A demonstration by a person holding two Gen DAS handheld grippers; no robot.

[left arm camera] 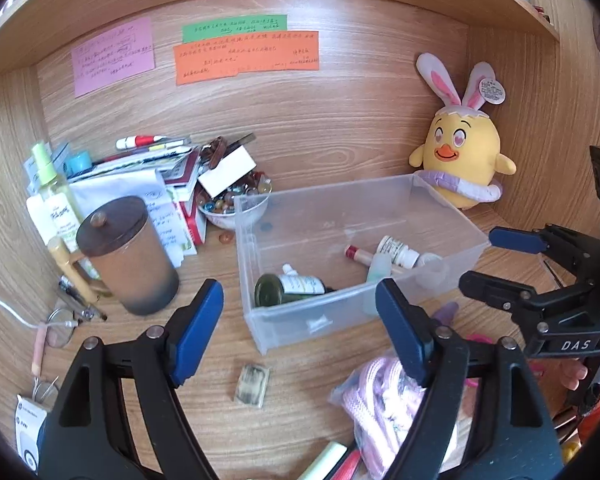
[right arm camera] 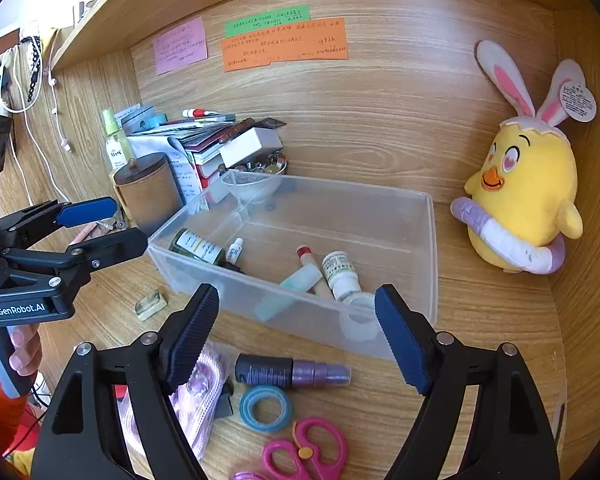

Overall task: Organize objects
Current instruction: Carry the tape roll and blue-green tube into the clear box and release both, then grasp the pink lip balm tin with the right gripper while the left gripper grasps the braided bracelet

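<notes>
Pink scissors (right arm camera: 304, 454) cut off below

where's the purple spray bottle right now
In the right wrist view, the purple spray bottle with a dark cap lies on the desk before the clear plastic bin, just above the blue tape ring.

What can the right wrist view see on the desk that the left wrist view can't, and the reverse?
Right wrist only: pink scissors, a blue tape ring and the whole purple bottle, all lying in front of the clear bin.
Left wrist only: eyeglasses and a white cable at the desk's left edge.
Both: the bin with small bottles inside, the yellow chick plush, the brown lidded mug and the small glass block. Both tools are open and empty.
</notes>
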